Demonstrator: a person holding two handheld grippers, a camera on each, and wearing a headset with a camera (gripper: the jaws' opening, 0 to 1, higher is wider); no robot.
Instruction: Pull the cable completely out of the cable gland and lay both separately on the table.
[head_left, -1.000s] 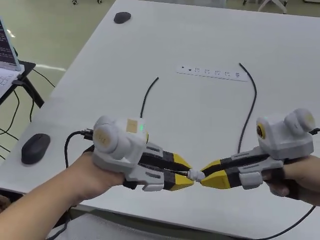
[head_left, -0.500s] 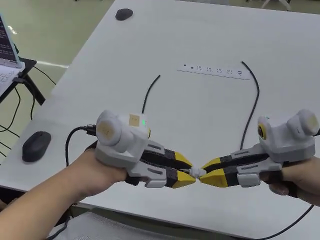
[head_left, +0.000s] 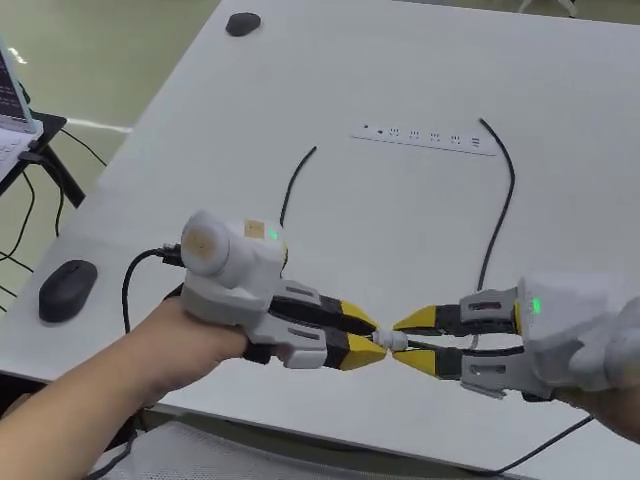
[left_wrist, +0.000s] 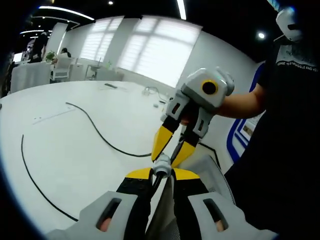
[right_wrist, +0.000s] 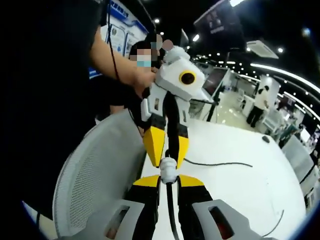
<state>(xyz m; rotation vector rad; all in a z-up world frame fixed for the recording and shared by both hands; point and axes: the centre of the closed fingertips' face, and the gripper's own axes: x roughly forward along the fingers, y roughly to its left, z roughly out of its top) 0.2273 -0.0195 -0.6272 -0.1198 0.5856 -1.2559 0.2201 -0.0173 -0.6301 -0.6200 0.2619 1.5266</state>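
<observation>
- Gripping the cable gland (head_left: 388, 342) at their tips, the yellow fingers of your left gripper (head_left: 372, 342) are clenched on the small white fitting. Your left hand (head_left: 190, 350) holds it up over the near edge of the tabletop (head_left: 400, 230).
- Your right gripper (head_left: 397, 341) meets it nose to nose from the right with its fingers released. They stand spread, one above and one below, with their tips just beside the gland.
- In the right gripper view the black cable (right_wrist: 170, 200) comes out of the gland and runs back through the gap between those spread fingers. The cable sits in the gland, and the gland is off the tabletop.
- In the left gripper view the gland sits between your own fingertips, and the cable leads away toward the right gripper.
- A white power strip (head_left: 418, 140) lies on the far part of the tabletop.
- A long black lead (head_left: 500, 210) starts beside the strip's right end and curves toward your right gripper. You cannot tell from here whether it is the same cable.
- A shorter black lead (head_left: 295, 190) lies left of the middle.
- A dark computer mouse (head_left: 67, 290) rests near the left edge, and a second mouse (head_left: 242, 23) sits at the far left.
</observation>
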